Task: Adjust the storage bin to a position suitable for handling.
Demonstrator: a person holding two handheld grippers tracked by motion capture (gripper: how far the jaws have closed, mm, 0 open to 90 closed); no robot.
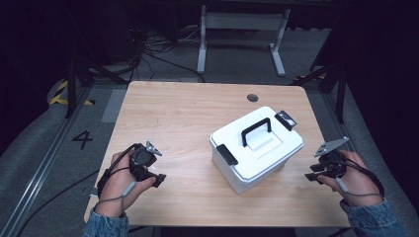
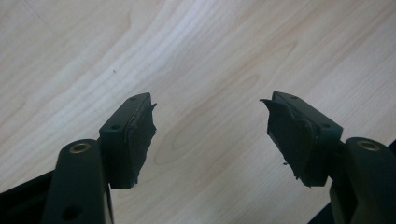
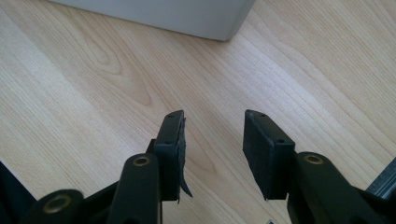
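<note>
Denim-sleeved forearms entered at six o'clock. Each hand held a black two-jaw gripper, left gripper (image 1: 157, 179) at eight o'clock and right gripper (image 1: 310, 177) at four, both spread and empty. Between them sat the white plastic lidded box (image 1: 256, 148) on the pale wooden table (image 1: 168, 108). Its slick walls could probably slip from frayed pads (image 2: 140, 135); its black side latches (image 1: 227, 154) might snag.

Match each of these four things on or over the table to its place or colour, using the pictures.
Things:
1. box
2. handle
3. left gripper
4. right gripper

Descriptions:
A. open, over the table's right edge
B. black, on the lid
C. white, on the table, right of centre
D. open, over the table's left front

Pairs: 1-C, 2-B, 3-D, 4-A
</note>
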